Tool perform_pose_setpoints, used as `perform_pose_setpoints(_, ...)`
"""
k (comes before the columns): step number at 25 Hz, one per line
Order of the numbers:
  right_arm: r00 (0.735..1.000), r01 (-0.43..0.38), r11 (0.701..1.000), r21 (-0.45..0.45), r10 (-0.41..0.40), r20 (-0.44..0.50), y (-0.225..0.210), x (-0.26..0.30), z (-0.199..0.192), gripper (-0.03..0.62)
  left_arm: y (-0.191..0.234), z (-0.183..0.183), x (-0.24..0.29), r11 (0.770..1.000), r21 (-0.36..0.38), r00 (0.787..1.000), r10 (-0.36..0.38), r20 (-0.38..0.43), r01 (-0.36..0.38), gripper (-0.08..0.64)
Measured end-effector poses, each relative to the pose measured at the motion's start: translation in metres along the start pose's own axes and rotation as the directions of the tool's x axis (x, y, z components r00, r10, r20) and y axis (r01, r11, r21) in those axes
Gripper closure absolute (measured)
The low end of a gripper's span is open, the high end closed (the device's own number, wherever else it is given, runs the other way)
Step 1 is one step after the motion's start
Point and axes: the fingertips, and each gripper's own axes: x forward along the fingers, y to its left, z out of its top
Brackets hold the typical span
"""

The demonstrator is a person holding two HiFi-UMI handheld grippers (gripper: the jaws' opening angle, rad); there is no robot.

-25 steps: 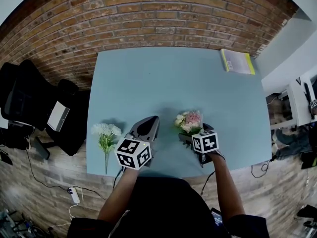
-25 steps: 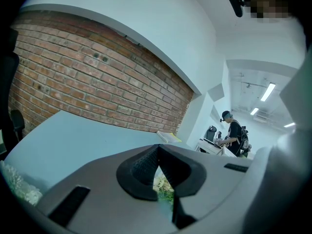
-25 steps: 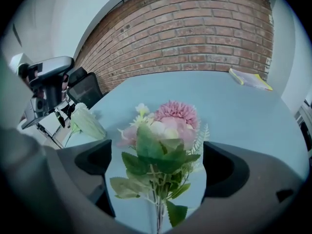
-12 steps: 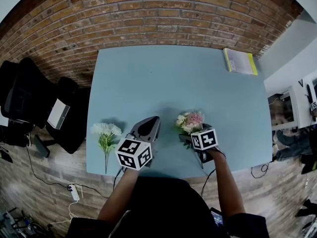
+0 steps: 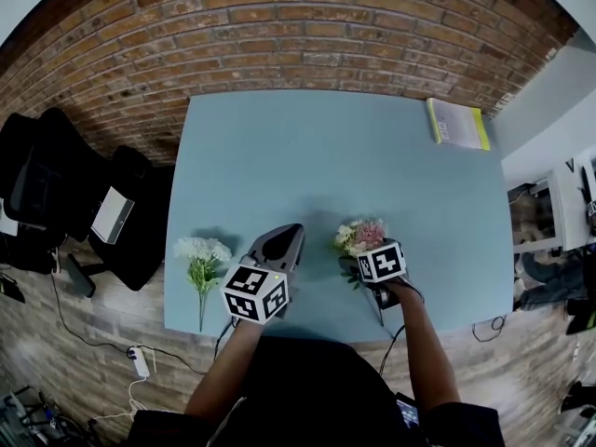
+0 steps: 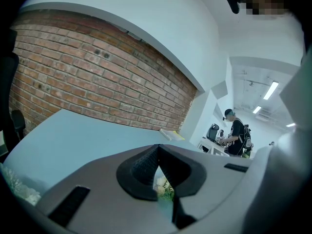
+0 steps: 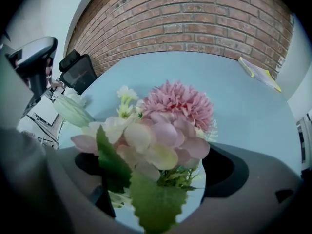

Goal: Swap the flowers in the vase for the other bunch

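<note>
A pink and cream bunch (image 5: 358,235) stands upright near the table's front edge. My right gripper (image 5: 358,255) points steeply down over it. In the right gripper view the bunch (image 7: 165,126) fills the gap between the jaws of the right gripper (image 7: 153,167), which stand wide apart. Bare table shows between the stems and the right jaw. No vase shows in any view; blooms and leaves hide what is under the bunch. A white bunch (image 5: 202,252) lies on the table (image 5: 307,156) at the front left. My left gripper (image 5: 291,229) (image 6: 158,147) is shut and holds nothing.
A yellow-edged book (image 5: 457,124) lies at the table's far right corner. The brick wall (image 5: 307,26) runs behind the table. Black chairs (image 5: 65,194) stand to its left. In the left gripper view a person (image 6: 238,135) stands far off by a desk.
My right gripper has sunk a little over the pink bunch and tipped steeper. The two bunches and the left gripper keep their places.
</note>
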Motion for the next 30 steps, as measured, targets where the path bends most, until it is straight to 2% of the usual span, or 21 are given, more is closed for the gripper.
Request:
perform_pose_setpoints(11,0.999,0.021,1.0,-0.023,-0.022,-0.049,-0.002,0.015,-0.002,0.041,0.009,0.001,0.002,1.0,-0.011,1.0,0.014,0.001,-0.014,0.552)
perform_pose_setpoints(20,0.994,0.045,0.996,-0.078,-0.052,-0.101,-0.002,0.023,-0.008,0.042,0.011,0.0,0.002,1.0,-0.015,1.0,0.02,-0.002,-0.02,0.552)
perform_pose_setpoints(30,0.985,0.076,0.995,-0.07,-0.085,-0.15,-0.004,0.022,-0.013,0.044,0.013,0.002,0.001,1.0,-0.011,1.0,0.029,-0.006,-0.029,0.552)
